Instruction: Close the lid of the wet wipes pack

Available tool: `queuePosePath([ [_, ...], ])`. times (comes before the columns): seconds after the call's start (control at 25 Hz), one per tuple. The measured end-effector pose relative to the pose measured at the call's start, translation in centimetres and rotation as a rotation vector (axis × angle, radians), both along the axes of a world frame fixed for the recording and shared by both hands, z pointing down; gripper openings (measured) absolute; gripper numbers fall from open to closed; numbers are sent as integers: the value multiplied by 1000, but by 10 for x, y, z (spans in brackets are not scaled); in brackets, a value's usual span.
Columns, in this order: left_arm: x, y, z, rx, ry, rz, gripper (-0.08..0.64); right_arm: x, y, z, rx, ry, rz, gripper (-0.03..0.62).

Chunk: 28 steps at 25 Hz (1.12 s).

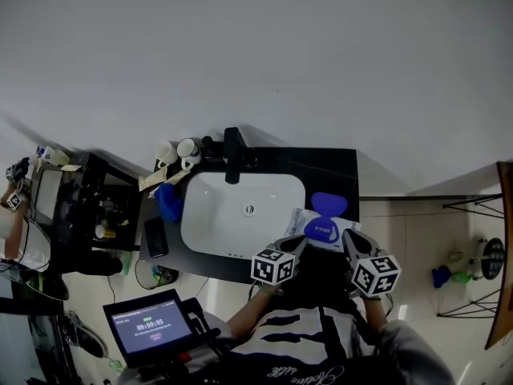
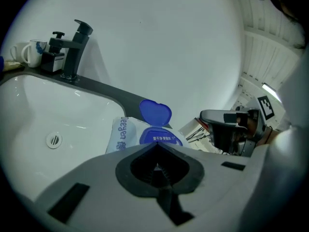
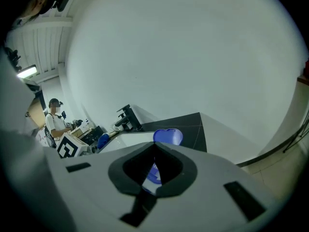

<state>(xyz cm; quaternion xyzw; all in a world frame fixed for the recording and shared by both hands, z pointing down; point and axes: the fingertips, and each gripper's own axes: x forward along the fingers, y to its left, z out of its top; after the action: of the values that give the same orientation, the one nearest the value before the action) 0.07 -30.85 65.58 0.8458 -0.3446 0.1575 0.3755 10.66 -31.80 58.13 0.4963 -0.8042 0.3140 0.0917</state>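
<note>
Head view: soft white film wet wipes pack (image 1: 309, 224) lying flat on black desk (image 1: 321, 167), just right of glossy white basin (image 1: 240, 203); rounded blue plastic lid (image 1: 329, 205) hinged upright, open. Left tongs (image 1: 299, 243) and right tongs (image 1: 350, 240) poised near it, probably to press the lid down

Left gripper view: tips together, empty (pack just beyond)

Right gripper view: tips together too, gripping nothing, aimed at the lid
</note>
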Motion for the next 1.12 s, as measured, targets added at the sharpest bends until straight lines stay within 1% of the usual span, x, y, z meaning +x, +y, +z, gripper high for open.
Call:
queuePosePath([
  [0.08, 1, -6, 11, -26, -34, 7, 0, 6, -12, 9, -20, 11, -30, -2],
  [0.16, 2, -10, 19, -59, -51, 6, 2, 15, -24, 18, -33, 25, -46, -2],
  [0.32, 5, -12, 27, -97, -72, 24, 0, 41, -58, 37, -52, 77, -25, -2],
  [0.44, 5, -12, 28, -116, -60, 25, 1, 47, -86, 54, -85, 86, -41, -2],
  [0.64, 5, -13, 28, -136, -31, 13, 0, 31, -110, 69, -131, 37, -88, -2],
  [0.76, 6, -11, 27, -137, -18, 10, 0, 24, -103, 59, -130, 3, -90, -2],
  [0.88, 6, -8, 17, -133, -10, 11, 2, 16, -81, 41, -131, -17, -118, -2],
  [1.04, 4, -8, 20, -125, -28, 15, 0, -1, -47, 44, -151, -11, -182, -2],
  [1.12, 2, -6, 13, -122, -28, 12, 1, -10, -30, 40, -159, -6, -204, -2],
])
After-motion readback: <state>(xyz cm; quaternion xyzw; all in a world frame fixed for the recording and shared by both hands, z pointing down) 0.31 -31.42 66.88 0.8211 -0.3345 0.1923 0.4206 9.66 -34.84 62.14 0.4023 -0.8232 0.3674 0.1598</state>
